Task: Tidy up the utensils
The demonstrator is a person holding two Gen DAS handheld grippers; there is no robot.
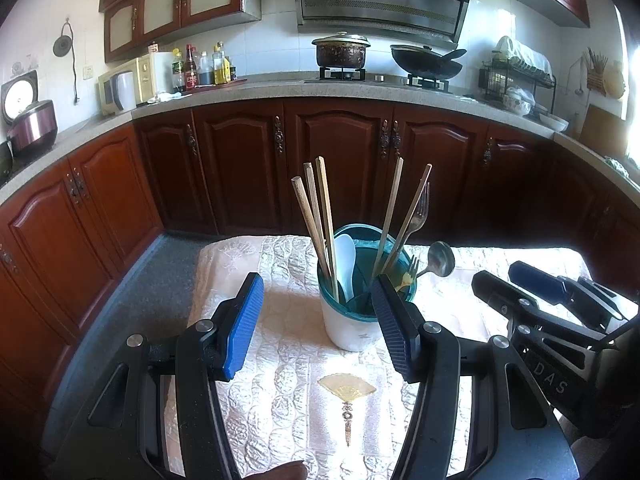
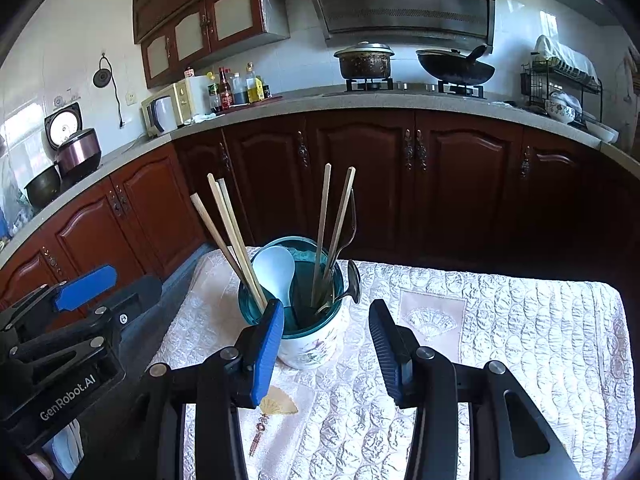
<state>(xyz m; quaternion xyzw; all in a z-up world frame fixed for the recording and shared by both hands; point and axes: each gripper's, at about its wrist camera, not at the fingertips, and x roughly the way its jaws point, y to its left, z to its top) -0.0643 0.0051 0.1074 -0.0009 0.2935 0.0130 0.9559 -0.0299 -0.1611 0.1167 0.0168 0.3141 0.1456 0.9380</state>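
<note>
The quilted cream tablecloth (image 2: 500, 320) covers the table, and on it stands the landmark, a white utensil holder with a teal rim (image 1: 352, 320), with every utensil in view already inside it or leaning on its rim. Just in front of the holder, the left gripper (image 1: 316, 304) hangs with its fingers spread apart and nothing between the pads; the holder only shows through the gap. To the holder's right, also slightly in front, the right gripper (image 2: 326, 324) has its fingers apart too, empty. Inside the holder, three wooden chopsticks (image 1: 316, 216) lean left and two lean right beside a fork (image 1: 420, 212); a white rice paddle (image 1: 345, 260) sits in the middle, and a metal spoon (image 1: 440, 258) hangs over the holder's right rim. The holder looks top-heavy with long sticks fanning outward: I judge that either gripper advancing could knock a chopstick and tip the holder, or nudge the overhanging spoon off onto the cloth.
</note>
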